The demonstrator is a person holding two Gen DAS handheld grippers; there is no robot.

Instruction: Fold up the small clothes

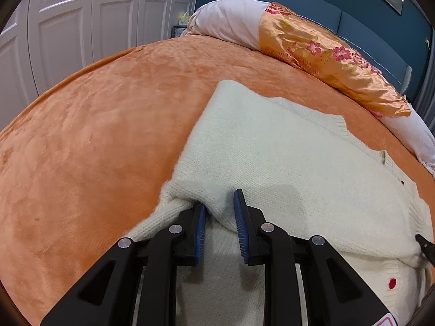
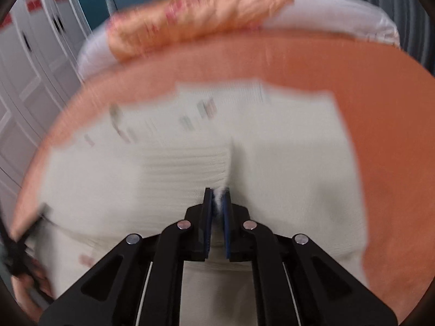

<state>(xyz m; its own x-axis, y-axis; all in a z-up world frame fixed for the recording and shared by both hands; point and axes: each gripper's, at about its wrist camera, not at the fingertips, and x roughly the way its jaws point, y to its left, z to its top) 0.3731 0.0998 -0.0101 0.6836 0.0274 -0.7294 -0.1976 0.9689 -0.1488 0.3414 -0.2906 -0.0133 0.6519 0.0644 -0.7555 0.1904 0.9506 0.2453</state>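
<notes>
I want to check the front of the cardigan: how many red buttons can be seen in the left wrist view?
2. One large red button sits low at the right edge of the cream cardigan; one tiny red button lies higher, near the neckline. Folds may hide more.

Cream sweater point(image 1: 285, 157) with red buttons on orange blanket point(image 1: 95, 114).

Left side: bare orange blanket point(image 1: 89, 125) is seen left of the cream sweater point(image 1: 272, 146), with nothing lying on it.
Far edge: passage is blocked by the floral bolster pillow point(image 1: 320, 51) laid across the bed's head.
Strip between: a narrow band of blanket is left between sweater and pillow.
Right side: open blanket point(image 2: 386, 146) is shown.
</notes>
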